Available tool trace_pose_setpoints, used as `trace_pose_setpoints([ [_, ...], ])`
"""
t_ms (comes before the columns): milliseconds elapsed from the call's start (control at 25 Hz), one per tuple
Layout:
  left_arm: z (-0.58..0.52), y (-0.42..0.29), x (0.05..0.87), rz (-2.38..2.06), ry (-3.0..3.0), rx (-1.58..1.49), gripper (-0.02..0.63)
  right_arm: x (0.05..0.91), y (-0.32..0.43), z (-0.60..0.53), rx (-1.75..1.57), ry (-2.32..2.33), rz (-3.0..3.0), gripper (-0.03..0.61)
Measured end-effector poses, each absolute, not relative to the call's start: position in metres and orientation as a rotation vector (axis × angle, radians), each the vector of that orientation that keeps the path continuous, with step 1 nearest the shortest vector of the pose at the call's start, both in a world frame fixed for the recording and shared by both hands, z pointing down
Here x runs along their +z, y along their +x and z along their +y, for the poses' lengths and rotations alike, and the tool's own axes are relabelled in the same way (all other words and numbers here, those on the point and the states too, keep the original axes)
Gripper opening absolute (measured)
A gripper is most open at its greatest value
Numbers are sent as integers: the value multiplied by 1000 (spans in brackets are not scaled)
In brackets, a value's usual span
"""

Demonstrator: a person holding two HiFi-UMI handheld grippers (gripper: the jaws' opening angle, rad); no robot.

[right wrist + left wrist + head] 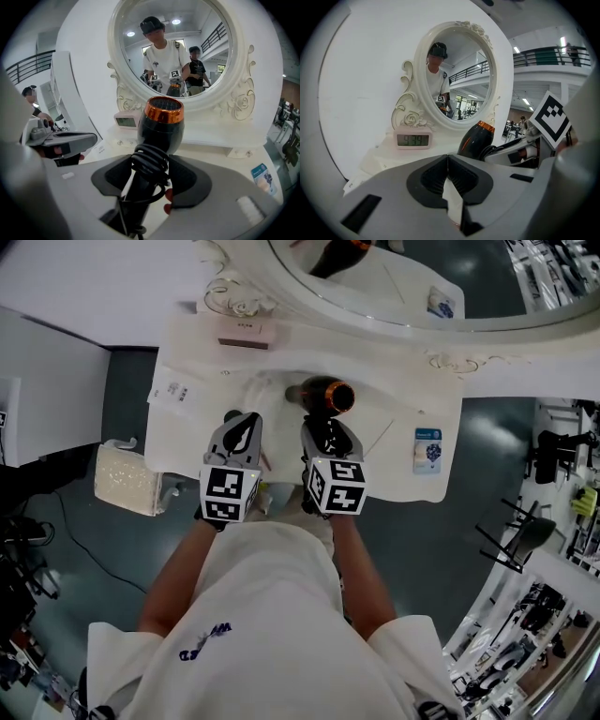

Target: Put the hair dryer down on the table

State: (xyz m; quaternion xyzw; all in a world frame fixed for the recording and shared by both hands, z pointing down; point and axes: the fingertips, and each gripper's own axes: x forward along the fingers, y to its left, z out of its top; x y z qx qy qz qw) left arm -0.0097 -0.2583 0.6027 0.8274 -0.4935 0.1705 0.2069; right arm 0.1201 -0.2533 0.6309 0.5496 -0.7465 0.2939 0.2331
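The hair dryer [324,395] is black with an orange ring at its nozzle and stands over the middle of the white dressing table [394,404]. My right gripper [327,434] is shut on its handle, where the black cord is wound. In the right gripper view the hair dryer [161,123] rises between the right gripper's [149,161] pads, nozzle toward the mirror. Whether it touches the tabletop I cannot tell. My left gripper [240,435] hangs beside it on the left, shut with nothing in it. In the left gripper view the left gripper [447,163] has its pads pressed together, with the hair dryer [477,137] to its right.
An oval mirror [394,282] in a carved white frame stands at the table's back. A pink digital clock [246,331] sits at the back left, a paper card [176,390] at the left edge, a blue packet [427,448] at the right. A woven box [127,479] stands on the floor to the left.
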Motion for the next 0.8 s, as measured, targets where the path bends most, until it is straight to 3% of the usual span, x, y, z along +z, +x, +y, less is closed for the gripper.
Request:
trace_pose_setpoints([
  [320, -258, 0, 608, -1361, 2317, 488, 9, 669, 138, -246, 850, 1485, -1934, 218],
  [800, -258, 14, 614, -1325, 2326, 523, 9, 689, 155, -254, 912, 1522, -1911, 221],
])
